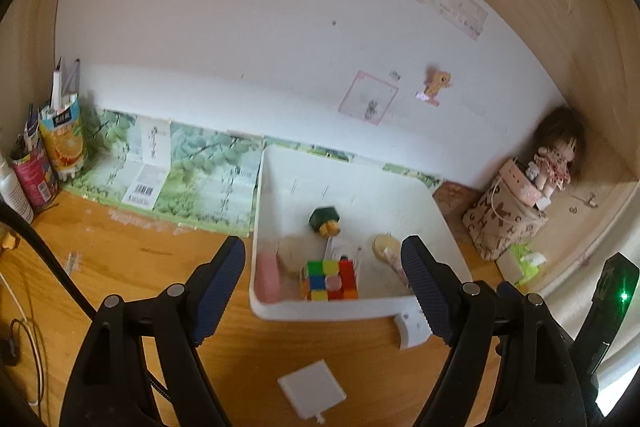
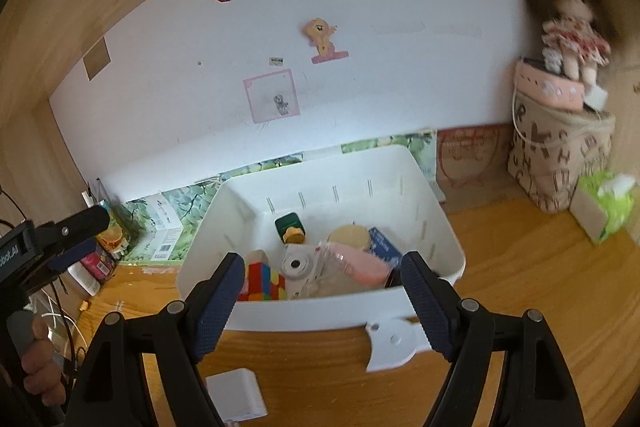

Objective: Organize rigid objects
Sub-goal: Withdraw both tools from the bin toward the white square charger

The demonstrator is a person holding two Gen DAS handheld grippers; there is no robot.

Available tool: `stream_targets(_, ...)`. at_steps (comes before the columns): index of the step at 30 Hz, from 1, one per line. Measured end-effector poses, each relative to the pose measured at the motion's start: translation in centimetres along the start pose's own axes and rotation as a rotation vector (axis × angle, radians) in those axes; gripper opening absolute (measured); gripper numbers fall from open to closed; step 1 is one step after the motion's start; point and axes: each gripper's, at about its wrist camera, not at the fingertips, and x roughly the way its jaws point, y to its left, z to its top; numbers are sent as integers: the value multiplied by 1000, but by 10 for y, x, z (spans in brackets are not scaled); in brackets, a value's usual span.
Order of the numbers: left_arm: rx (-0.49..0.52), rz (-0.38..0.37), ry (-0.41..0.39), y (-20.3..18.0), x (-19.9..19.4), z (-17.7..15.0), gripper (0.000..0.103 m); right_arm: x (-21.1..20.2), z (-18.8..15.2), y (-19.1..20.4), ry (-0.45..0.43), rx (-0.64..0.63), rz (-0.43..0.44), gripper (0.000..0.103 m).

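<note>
A white plastic bin stands on the wooden desk. It holds a Rubik's cube, a dark green bottle with a gold cap, a pink object, a white instant camera and a round wooden lid. A white square charger lies on the desk in front of the bin. My left gripper is open and empty before the bin's front wall. My right gripper is open and empty, also before the front wall.
Drink cartons with pens stand at the far left. A doll sits on a lettered fabric bag in the right corner, beside a green tissue pack. Cables lie at the left.
</note>
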Motion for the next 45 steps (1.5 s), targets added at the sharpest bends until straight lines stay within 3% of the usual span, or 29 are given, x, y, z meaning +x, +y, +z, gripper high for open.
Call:
stream_targets(7,10,51,64,14,-10,-20,83,-6,-21,6,0,63,6,81)
stream_targets(14,2,87,137,20,-9,-33,83,-5,-42,2,57,167,24,81)
stream_targets(20,-70,106,217,30,1,-45,83,-5,-51,-6,105,227,6,81)
stream_targets(32,-160,145,398,16,36,-73,83,1,-64,-20,233,139,-21,81)
stream_targets(45,-333,237,488,-10,56,-92,86,15,-48,-57,359,-8,-9,81)
